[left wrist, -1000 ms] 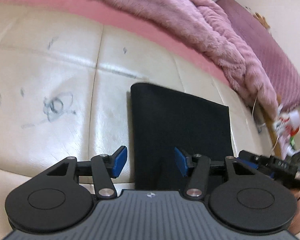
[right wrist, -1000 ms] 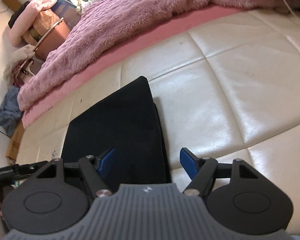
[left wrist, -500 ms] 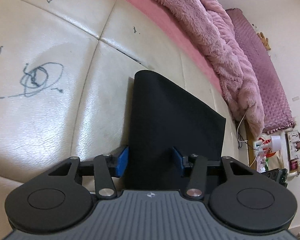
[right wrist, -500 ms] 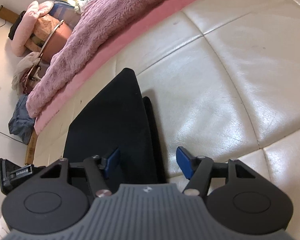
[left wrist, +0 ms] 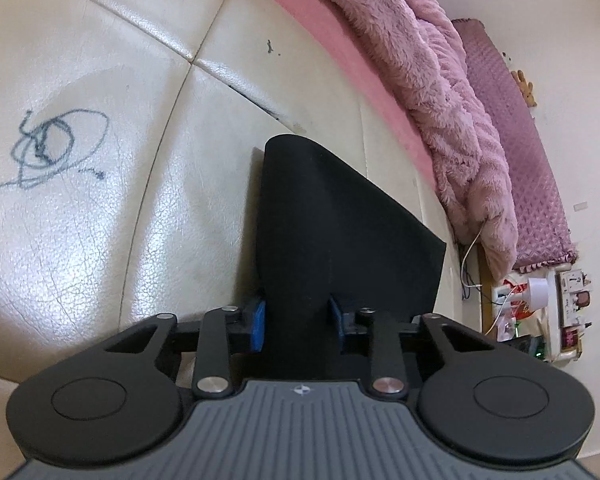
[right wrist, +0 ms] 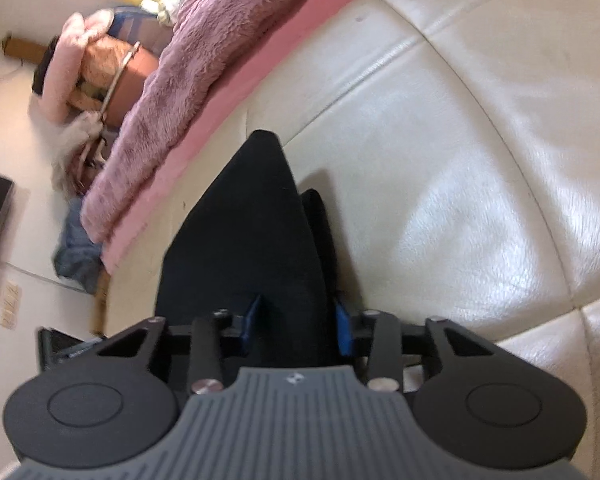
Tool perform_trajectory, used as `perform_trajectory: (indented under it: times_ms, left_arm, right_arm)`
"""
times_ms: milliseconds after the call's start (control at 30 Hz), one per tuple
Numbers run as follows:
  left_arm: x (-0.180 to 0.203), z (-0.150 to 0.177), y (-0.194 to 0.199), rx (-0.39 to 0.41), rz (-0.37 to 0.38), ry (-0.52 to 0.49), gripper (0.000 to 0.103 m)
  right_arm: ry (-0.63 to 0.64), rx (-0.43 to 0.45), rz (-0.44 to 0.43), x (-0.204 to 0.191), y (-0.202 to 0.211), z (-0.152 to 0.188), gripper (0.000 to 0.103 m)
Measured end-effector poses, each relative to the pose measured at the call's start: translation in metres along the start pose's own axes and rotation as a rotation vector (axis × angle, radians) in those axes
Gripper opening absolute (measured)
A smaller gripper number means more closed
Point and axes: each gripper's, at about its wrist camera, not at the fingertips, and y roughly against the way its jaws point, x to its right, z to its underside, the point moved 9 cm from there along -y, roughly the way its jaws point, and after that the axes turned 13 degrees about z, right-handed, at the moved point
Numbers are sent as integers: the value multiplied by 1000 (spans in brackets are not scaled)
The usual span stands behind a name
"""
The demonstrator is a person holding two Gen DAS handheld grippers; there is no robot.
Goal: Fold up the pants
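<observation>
On cream leather surface [left wrist: 100, 272]: black pants [left wrist: 324, 216], folded, near edge raised toward both cameras. Left gripper [left wrist: 297, 322] clamped on pants fabric, blue pads [left wrist: 257, 324] pressed against cloth. Right gripper [right wrist: 297, 326] likewise pinching pants [right wrist: 252, 232], lower layer peeking out at 1 o'clock. Pen scribble [left wrist: 48, 148] at 10 o'clock of pants, left view. Pink fuzzy blanket [left wrist: 440, 80] at 1 o'clock, beyond pink strip [left wrist: 324, 28].

L hand-held gripper [left wrist: 296, 322] pinching black pants [left wrist: 340, 220] w/ blue pads, near edge lifted off cream cushion [left wrist: 100, 240]; pink blanket [left wrist: 440, 92] along far edge.
</observation>
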Motion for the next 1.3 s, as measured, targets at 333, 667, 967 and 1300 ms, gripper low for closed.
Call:
perform_trajectory:
  times_ms: [333, 667, 967, 1300]
  left_arm:
    - [17, -2, 1, 2, -96, -60, 24]
    - [32, -12, 39, 38, -114, -117, 22]
    - [36, -42, 94, 82, -142, -167, 22]
    - [15, -106, 152, 86, -218, -200, 22]
  right_arm:
    - [-34, 11, -11, -7, 8, -3, 17]
    - [4, 38, -16, -42, 26, 3, 12]
    - [43, 48, -60, -104, 14, 5, 12]
    - [55, 11, -115, -192, -41, 1, 12]
